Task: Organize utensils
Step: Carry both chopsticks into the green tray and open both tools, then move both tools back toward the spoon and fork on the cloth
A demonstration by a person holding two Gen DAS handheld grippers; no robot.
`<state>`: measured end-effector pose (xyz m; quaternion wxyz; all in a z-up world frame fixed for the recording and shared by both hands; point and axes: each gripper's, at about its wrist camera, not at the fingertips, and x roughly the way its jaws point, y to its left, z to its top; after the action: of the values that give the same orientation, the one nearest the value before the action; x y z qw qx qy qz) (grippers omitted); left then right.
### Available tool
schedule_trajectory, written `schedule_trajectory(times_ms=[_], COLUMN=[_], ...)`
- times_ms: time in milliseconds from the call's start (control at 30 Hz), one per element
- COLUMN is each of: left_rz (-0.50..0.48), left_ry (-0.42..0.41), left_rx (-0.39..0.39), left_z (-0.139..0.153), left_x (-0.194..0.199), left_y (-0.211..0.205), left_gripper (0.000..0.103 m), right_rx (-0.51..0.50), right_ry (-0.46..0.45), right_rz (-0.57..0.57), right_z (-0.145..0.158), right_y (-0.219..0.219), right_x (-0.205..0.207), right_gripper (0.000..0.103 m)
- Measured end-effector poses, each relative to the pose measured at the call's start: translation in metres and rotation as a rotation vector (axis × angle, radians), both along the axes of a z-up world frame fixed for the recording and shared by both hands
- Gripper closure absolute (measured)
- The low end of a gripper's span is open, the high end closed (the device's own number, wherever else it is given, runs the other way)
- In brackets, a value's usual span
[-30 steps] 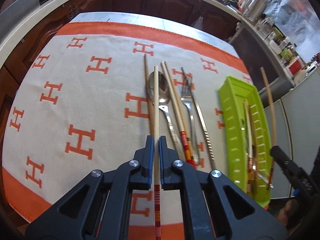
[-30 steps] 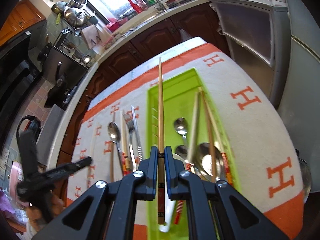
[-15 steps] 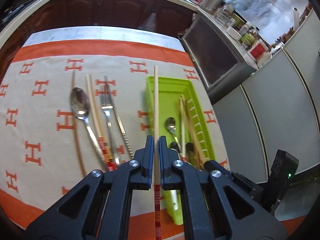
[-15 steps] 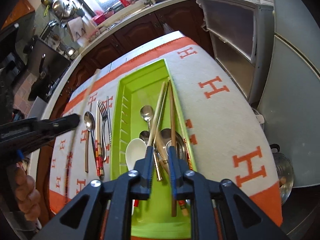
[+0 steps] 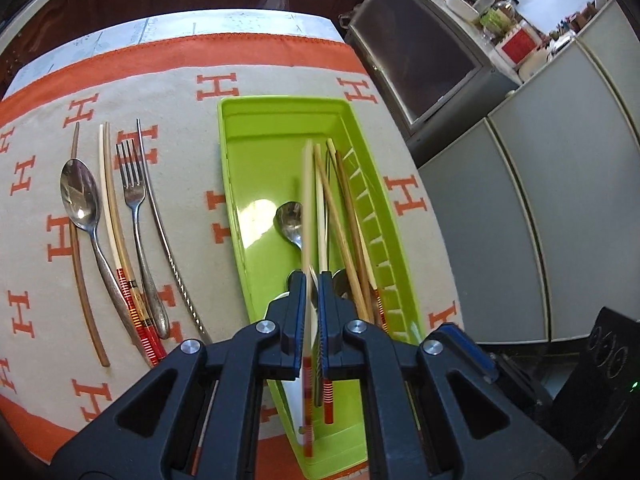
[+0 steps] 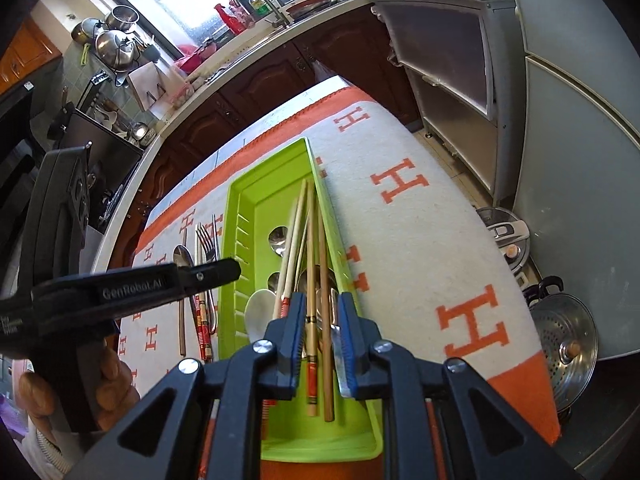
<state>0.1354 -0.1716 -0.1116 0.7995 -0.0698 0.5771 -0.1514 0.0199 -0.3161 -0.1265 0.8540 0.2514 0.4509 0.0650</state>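
Observation:
My left gripper (image 5: 310,280) is shut on a pale chopstick (image 5: 307,200) with a red striped end, held over the lime green tray (image 5: 280,120). The tray holds several chopsticks (image 5: 340,216), a metal spoon (image 5: 290,218) and a white spoon (image 6: 260,312). My right gripper (image 6: 322,308) stands open above the tray's near end (image 6: 320,444), with nothing pressed between its pads. Two chopsticks (image 6: 310,264) lie in the tray beneath it. In the right wrist view the left gripper (image 6: 224,270) reaches in from the left.
On the orange-and-cream cloth (image 5: 180,80), left of the tray, lie a brown chopstick (image 5: 82,264), a spoon (image 5: 80,196), a chopstick pair (image 5: 114,216), a fork (image 5: 134,196) and a thin metal utensil (image 5: 160,224). Kitchen cabinets (image 6: 256,80) stand beyond. Pots (image 6: 564,332) sit on the floor at the right.
The left gripper carried its chopstick rightwards from over the loose utensils to over the tray. The right gripper opened and its chopstick now lies in the tray.

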Motion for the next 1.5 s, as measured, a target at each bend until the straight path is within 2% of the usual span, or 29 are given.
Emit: schedule_trajectory(times_ms=[300, 700, 967, 1167, 1500], left_rz=[-0.023, 0.051, 0.133, 0.151, 0.216], left_ry=[-0.015, -0.083, -0.105, -0.17, -0.148], left_rx=[0.066, 0.166, 0.198, 0.288, 0.271], left_z=[0.001, 0.014, 0.014, 0.016, -0.002], left_x=[-0.018, -0.054, -0.066, -0.073, -0.071], left_y=[0.014, 0.08, 0.13, 0.155, 0.207], left_gripper=[0.1, 0.1, 0.1, 0.099, 0.099], right_rx=[0.009, 0.004, -0.026, -0.072, -0.112], right_ry=[-0.003, 0.017, 0.01, 0.019, 0.044], right_rz=[0.019, 0.087, 0.158, 0.232, 0.384], right_z=[0.001, 0.0, 0.009, 0.014, 0.008], right_y=[0.006, 0.034, 0.067, 0.101, 0.167], right_x=[0.0, 0.002, 0.006, 0.019, 0.057], right_gripper=[0.087, 0.087, 0.087, 0.087, 0.087])
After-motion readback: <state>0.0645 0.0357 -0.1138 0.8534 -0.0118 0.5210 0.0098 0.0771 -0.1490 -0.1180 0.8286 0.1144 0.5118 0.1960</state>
